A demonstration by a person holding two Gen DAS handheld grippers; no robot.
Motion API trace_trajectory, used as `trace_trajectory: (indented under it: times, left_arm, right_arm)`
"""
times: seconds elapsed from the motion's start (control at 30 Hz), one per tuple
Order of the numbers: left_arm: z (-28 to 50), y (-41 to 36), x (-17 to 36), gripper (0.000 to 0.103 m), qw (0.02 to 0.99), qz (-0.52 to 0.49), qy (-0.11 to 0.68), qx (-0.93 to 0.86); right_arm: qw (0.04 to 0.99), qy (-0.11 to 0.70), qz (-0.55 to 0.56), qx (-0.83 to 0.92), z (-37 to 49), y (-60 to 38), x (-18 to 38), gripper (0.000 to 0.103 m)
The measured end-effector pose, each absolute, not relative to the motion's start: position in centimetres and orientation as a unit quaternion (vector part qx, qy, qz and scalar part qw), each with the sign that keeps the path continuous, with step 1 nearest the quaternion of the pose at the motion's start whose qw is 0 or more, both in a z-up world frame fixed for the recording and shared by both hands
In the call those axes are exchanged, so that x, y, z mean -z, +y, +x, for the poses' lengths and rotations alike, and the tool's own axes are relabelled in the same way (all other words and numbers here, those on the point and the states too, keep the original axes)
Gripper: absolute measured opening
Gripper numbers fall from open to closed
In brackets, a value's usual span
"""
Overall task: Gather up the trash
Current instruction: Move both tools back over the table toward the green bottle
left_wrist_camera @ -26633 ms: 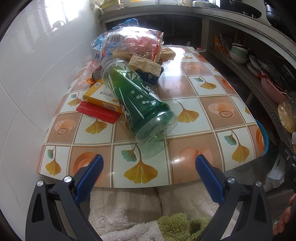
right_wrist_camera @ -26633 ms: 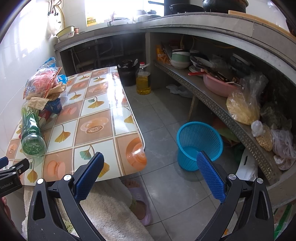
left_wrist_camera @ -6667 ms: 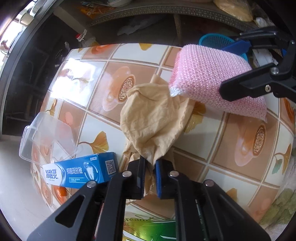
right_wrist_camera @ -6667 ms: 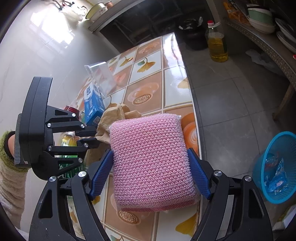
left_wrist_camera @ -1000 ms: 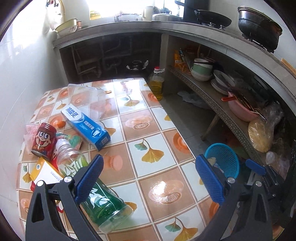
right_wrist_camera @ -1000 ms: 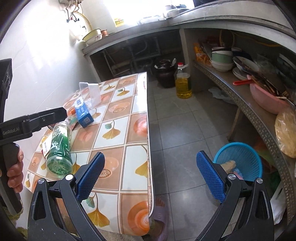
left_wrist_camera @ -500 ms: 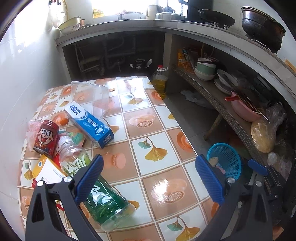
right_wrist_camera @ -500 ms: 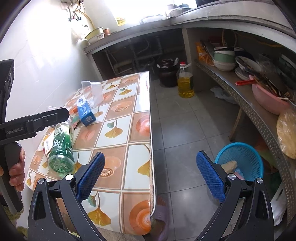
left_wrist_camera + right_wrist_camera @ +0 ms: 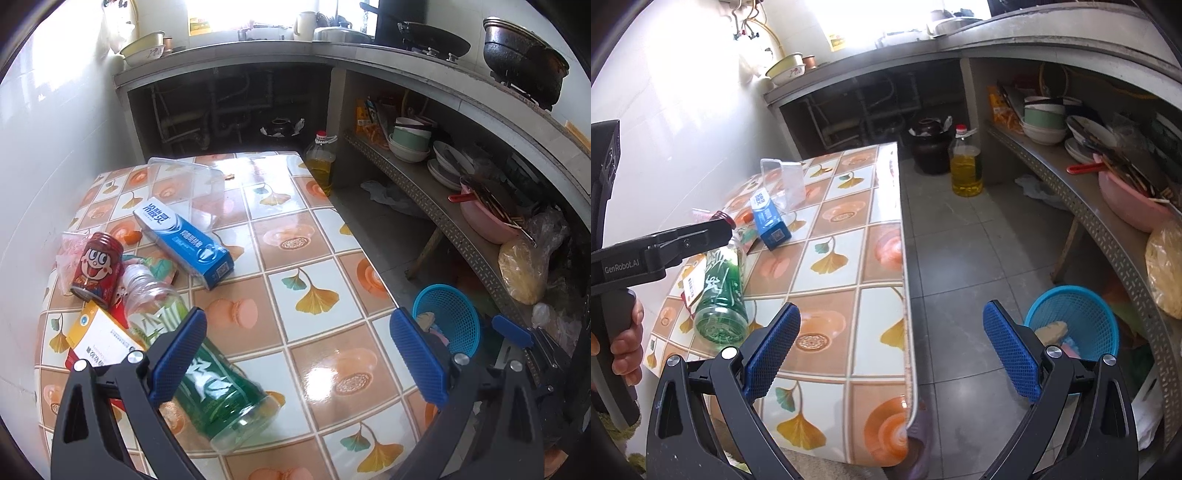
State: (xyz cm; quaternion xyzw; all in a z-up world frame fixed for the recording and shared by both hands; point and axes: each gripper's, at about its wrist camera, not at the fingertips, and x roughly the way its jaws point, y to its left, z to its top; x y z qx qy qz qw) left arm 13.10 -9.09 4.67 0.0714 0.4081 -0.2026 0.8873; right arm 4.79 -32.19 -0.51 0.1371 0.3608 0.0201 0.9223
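Note:
On the tiled table (image 9: 314, 266) lie a green plastic bottle (image 9: 207, 373), a red cartoon can (image 9: 98, 269), a blue toothpaste box (image 9: 183, 242), a yellow-white carton (image 9: 99, 341) and a clear plastic box (image 9: 186, 184). My left gripper (image 9: 299, 358) hovers open over the table's near part, empty. My right gripper (image 9: 892, 356) is open and empty past the table's right edge, above the floor. The blue basket (image 9: 1073, 323) on the floor holds tan and pink trash. The green bottle (image 9: 720, 295) and toothpaste box (image 9: 770, 218) also show in the right wrist view.
A bottle of yellow oil (image 9: 966, 166) and a dark pot (image 9: 927, 146) stand on the floor beyond the table. A metal shelf (image 9: 1089, 214) with bowls, a pink basin (image 9: 1130, 199) and bags runs along the right. A hand (image 9: 624, 343) holds the left gripper's handle.
Since 6.7 s ago the pink sponge and tan cloth have left the grippers; both stand open. Over the last second both views shifted slightly, and the table items drew a little closer.

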Motion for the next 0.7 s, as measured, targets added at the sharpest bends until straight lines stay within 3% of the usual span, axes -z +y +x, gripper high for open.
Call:
trace_trajectory:
  times: [0.7]
  left_arm:
    - [9.6,4.9,-4.2,0.097,0.91,0.012,0.386,0.15]
  right_arm:
    - [0.919,0.366,0.087,-0.12,6.4,-21.0,-2.0,0.095]
